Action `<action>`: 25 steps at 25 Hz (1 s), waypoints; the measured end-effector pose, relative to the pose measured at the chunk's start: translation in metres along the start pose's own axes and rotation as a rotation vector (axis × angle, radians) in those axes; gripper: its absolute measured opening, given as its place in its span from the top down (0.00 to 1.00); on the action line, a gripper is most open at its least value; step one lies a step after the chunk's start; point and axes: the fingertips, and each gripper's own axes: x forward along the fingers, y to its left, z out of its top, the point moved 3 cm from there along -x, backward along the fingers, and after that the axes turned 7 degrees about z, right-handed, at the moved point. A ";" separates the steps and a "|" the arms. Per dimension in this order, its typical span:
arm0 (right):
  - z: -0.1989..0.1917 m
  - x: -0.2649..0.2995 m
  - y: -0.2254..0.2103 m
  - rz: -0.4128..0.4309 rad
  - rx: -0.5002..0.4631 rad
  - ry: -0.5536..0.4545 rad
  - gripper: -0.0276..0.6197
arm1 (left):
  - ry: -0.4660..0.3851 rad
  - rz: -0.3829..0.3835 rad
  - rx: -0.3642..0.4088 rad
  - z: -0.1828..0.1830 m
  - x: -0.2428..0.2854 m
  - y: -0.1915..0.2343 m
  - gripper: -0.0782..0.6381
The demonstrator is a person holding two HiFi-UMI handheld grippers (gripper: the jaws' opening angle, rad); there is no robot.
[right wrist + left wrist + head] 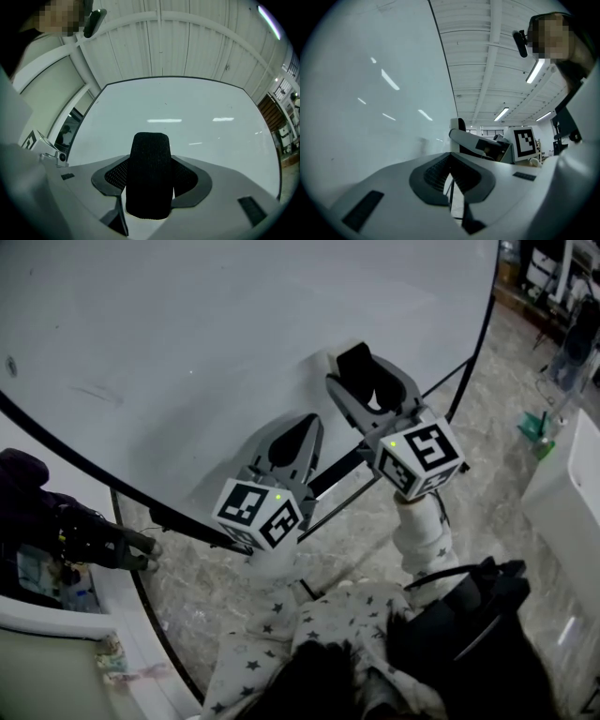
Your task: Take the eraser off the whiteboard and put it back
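The white whiteboard (187, 334) fills the upper left of the head view and stands in front of both grippers. My right gripper (364, 381) is shut on the black felt eraser (360, 367), whose far end is close to the board's lower right part; I cannot tell if it touches. In the right gripper view the eraser (150, 173) stands upright between the jaws, with the whiteboard (187, 108) behind it. My left gripper (296, 432) is beside it to the left, shut and holding nothing, pointing at the board. Its jaws (451, 164) meet at the tips.
The board's black frame and stand bars (328, 474) run under the grippers. Below is a marble floor (506, 409). A white cabinet (567, 502) stands at the right, a green item (536, 427) near it. A black bag (469, 624) hangs by the person. Dark clutter (56, 531) sits at the left.
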 end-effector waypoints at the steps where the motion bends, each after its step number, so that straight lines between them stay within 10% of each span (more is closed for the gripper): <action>1: -0.001 -0.004 0.001 0.000 0.006 0.004 0.56 | 0.001 0.001 -0.008 -0.002 -0.001 -0.002 0.89; 25: -0.003 -0.040 0.001 0.008 0.051 0.026 0.56 | 0.003 0.007 -0.028 -0.009 0.001 -0.030 0.89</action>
